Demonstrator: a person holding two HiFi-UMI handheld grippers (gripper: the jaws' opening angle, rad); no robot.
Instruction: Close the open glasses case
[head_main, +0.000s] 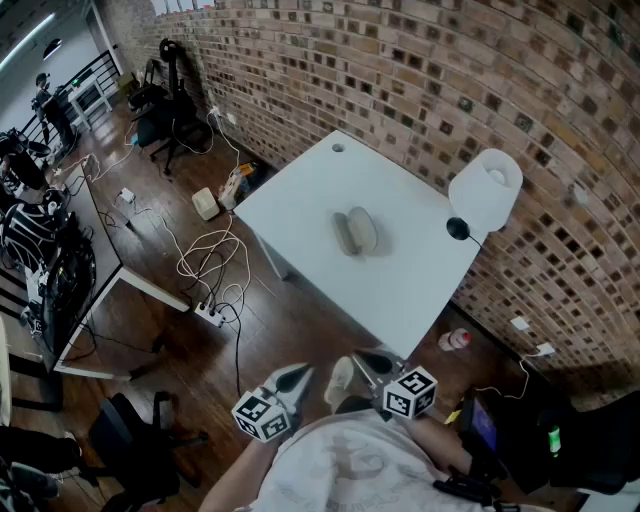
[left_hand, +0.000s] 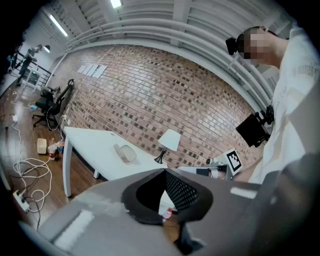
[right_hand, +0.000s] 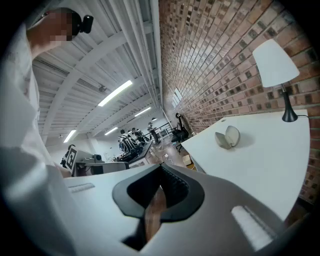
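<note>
The grey glasses case (head_main: 354, 232) lies open, lid up, near the middle of the white table (head_main: 300, 200). It also shows as the case (left_hand: 125, 152) in the left gripper view and the case (right_hand: 227, 137) in the right gripper view. Both grippers hang in front of the person's chest, well short of the table and apart from the case. My left gripper (head_main: 300, 372) (left_hand: 165, 171) has its jaw tips together with nothing between them. My right gripper (head_main: 362, 358) (right_hand: 161, 165) is likewise shut and empty.
A white-shaded lamp (head_main: 485, 190) stands on the table's far right corner by the brick wall (head_main: 420, 70). Cables and a power strip (head_main: 210, 312) lie on the wooden floor left of the table. A small bottle (head_main: 455, 340) sits on the floor near the table's corner.
</note>
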